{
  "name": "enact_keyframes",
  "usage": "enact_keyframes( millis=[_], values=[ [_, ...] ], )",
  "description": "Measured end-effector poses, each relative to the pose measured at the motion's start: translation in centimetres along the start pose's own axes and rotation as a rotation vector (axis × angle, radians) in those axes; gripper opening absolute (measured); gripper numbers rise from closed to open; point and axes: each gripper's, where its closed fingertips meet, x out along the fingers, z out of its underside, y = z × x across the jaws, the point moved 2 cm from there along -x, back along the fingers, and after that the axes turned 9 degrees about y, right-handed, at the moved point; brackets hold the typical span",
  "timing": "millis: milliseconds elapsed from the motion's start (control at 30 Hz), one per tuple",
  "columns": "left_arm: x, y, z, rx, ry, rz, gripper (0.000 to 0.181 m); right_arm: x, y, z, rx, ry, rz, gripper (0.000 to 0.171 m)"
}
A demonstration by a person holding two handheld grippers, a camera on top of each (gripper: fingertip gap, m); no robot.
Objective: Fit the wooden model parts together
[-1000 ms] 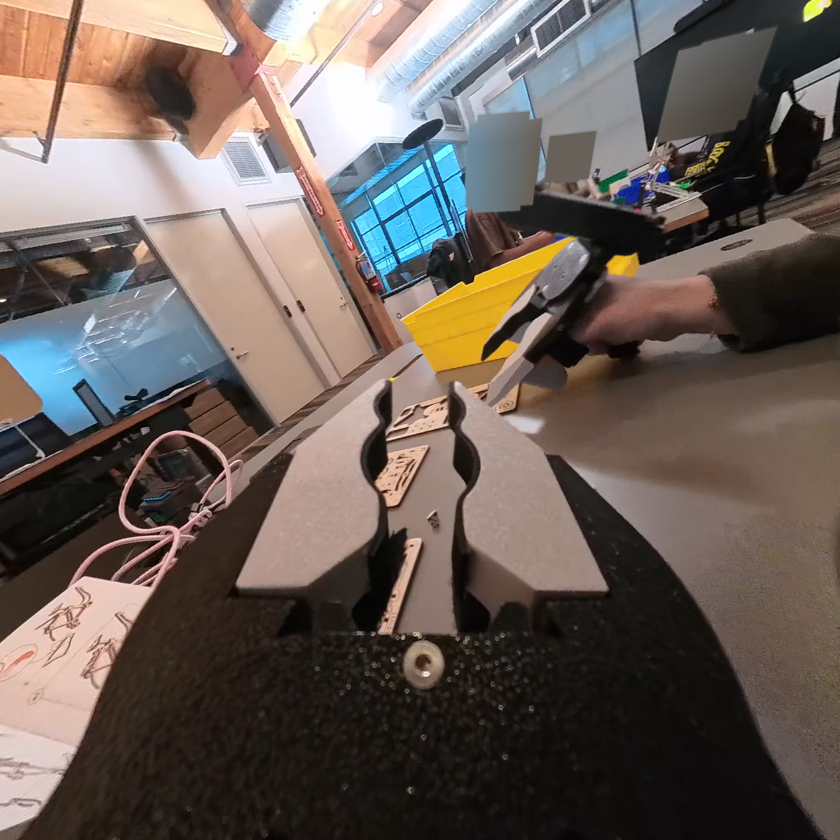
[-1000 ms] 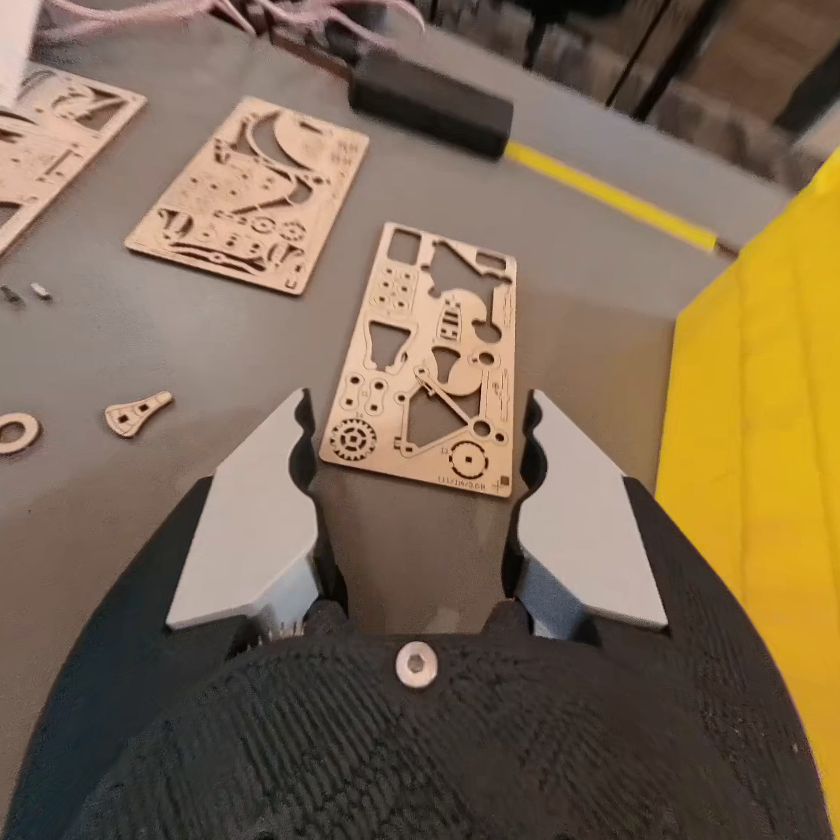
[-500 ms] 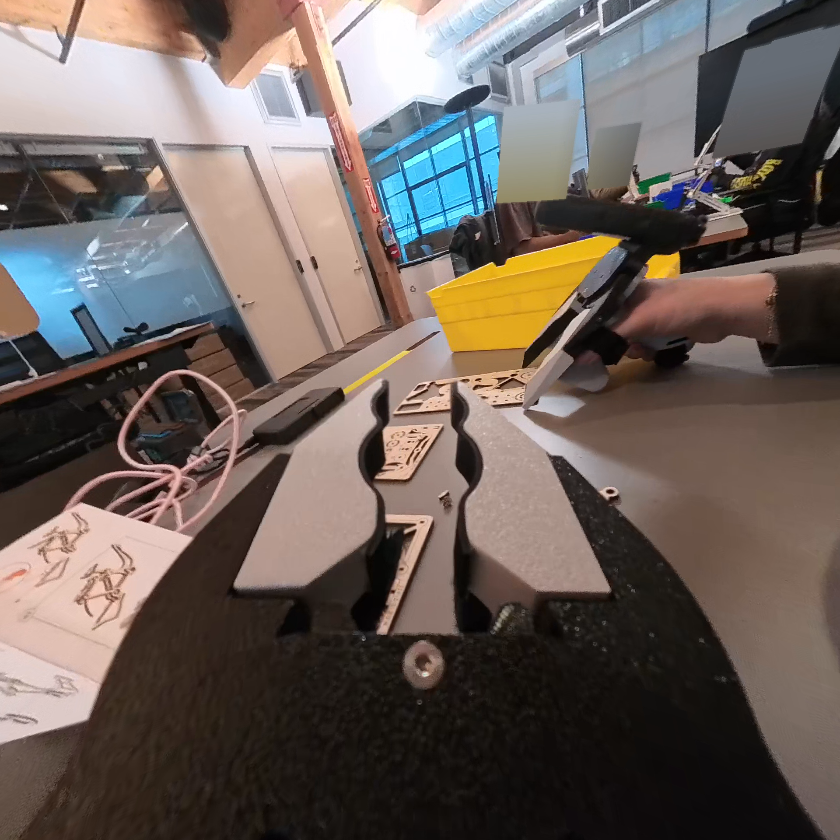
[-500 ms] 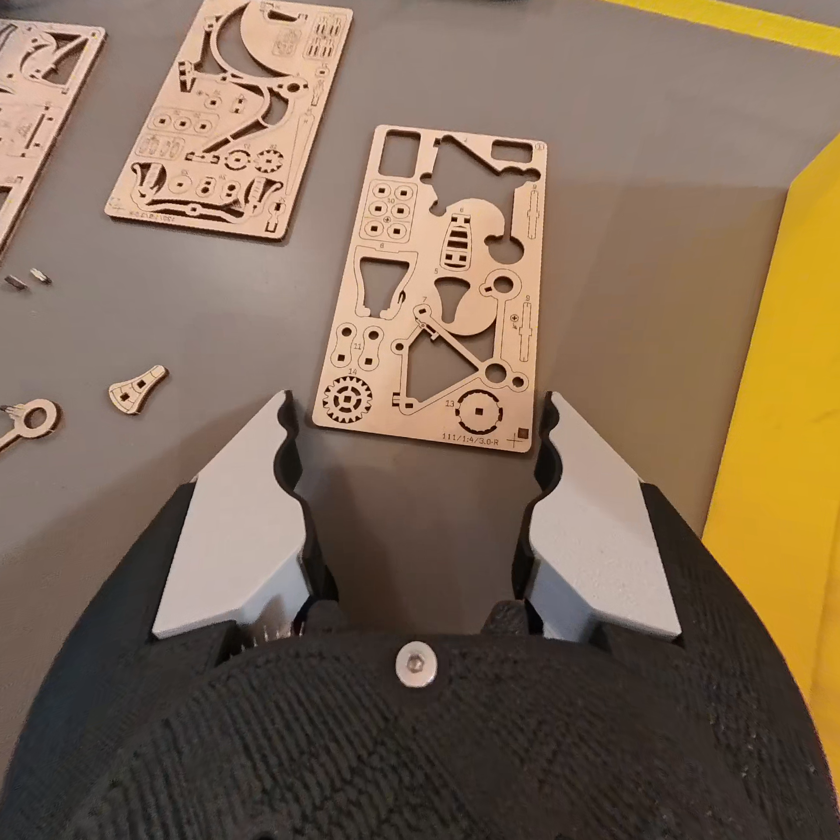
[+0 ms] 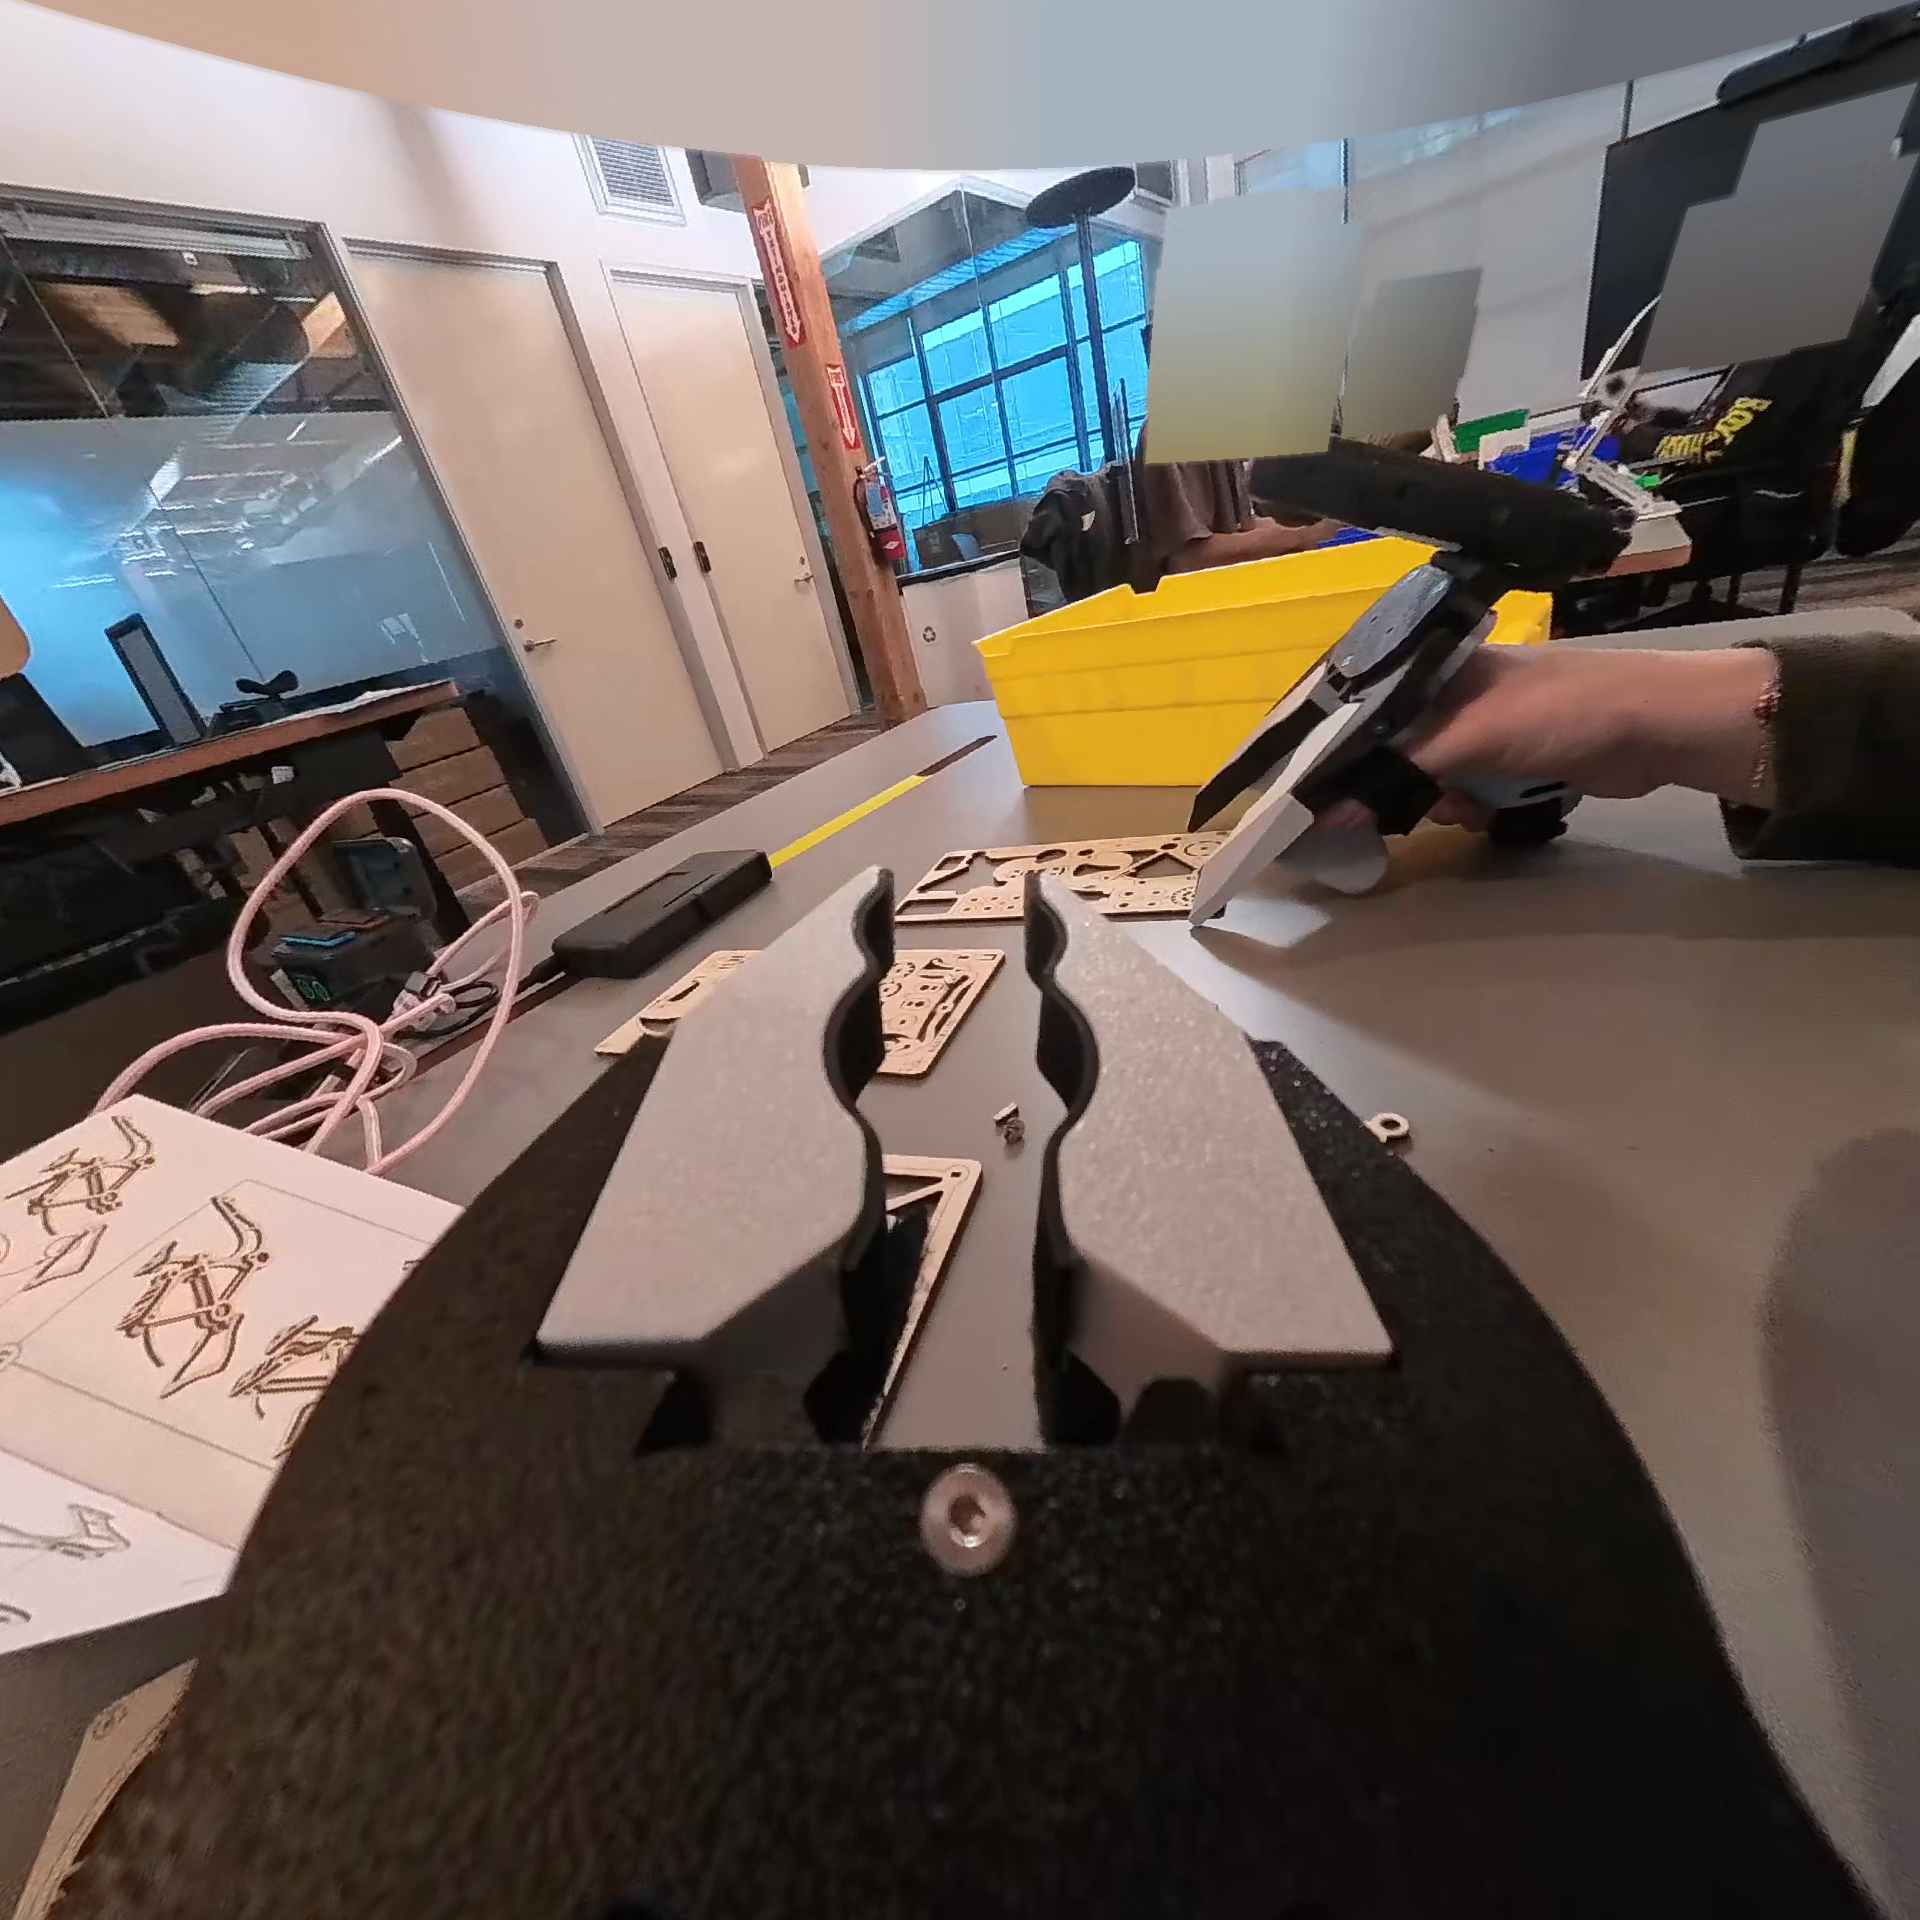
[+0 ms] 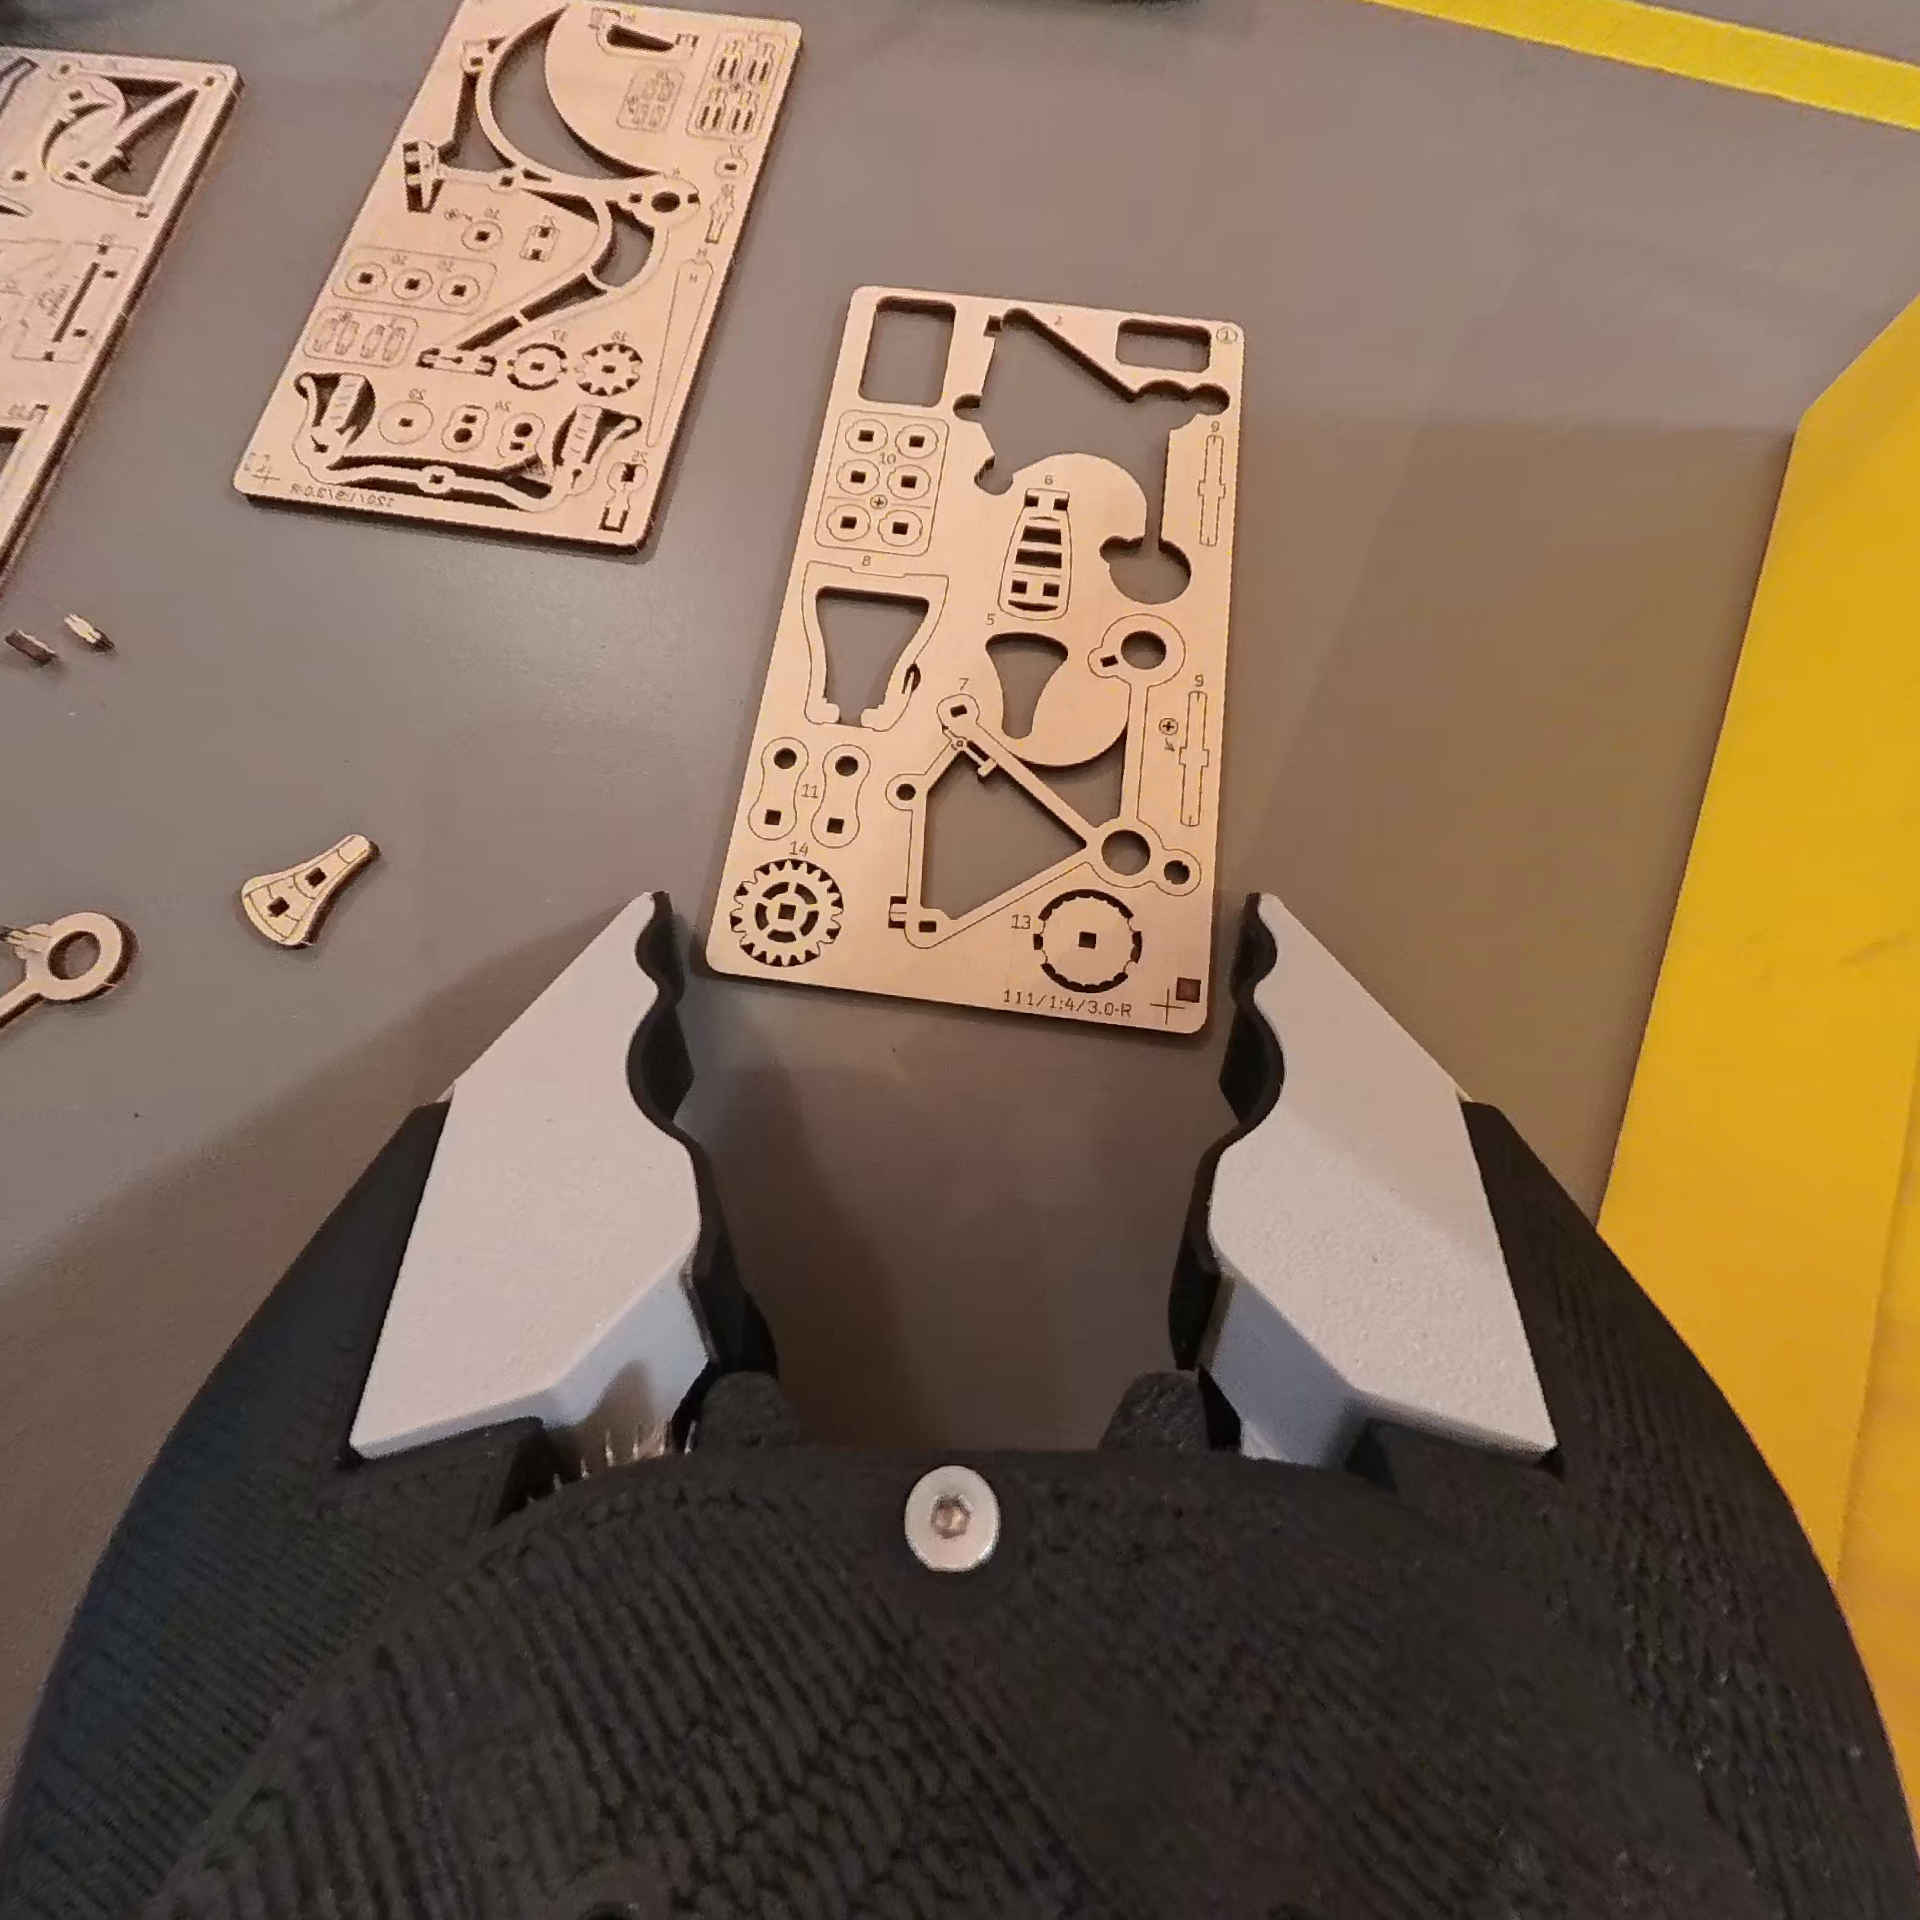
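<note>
A laser-cut wooden parts sheet point(image 6: 997, 665) lies flat on the grey table point(image 6: 416, 727). My right gripper point(image 6: 961, 935) is open wide, its fingertips on either side of the sheet's near edge and just above the table. In the left wrist view the right gripper point(image 5: 1205, 862) points down at that sheet point(image 5: 1060, 883). My left gripper point(image 5: 961, 904) is low over the table with a narrow gap between its fingers and nothing clamped. A triangular wooden frame piece point(image 5: 935, 1216) lies under its left finger. A second sheet point(image 6: 520, 281) and a third point(image 6: 73, 260) lie to the left.
A yellow bin point(image 6: 1787, 727) stands close on the right, also in the left wrist view point(image 5: 1195, 686). Loose parts lie left: a wedge point(image 6: 307, 894), a ring piece point(image 6: 68, 956), small pegs point(image 6: 62, 639). An instruction sheet point(image 5: 177, 1299), pink cable point(image 5: 343, 1018) and black box point(image 5: 660, 909) are at far left.
My right gripper moved forward and down over the sheet, still open. My left gripper tilted down to a more level view, its gap unchanged.
</note>
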Motion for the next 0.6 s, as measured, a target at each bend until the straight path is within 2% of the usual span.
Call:
enact_keyframes(
  millis=[600],
  values=[
    [0.00,-0.07,0.05,-0.004,-0.004,0.003,0.018,-0.23,0.40,0.09,0.007,0.005,0.011,0.100]
  ],
)
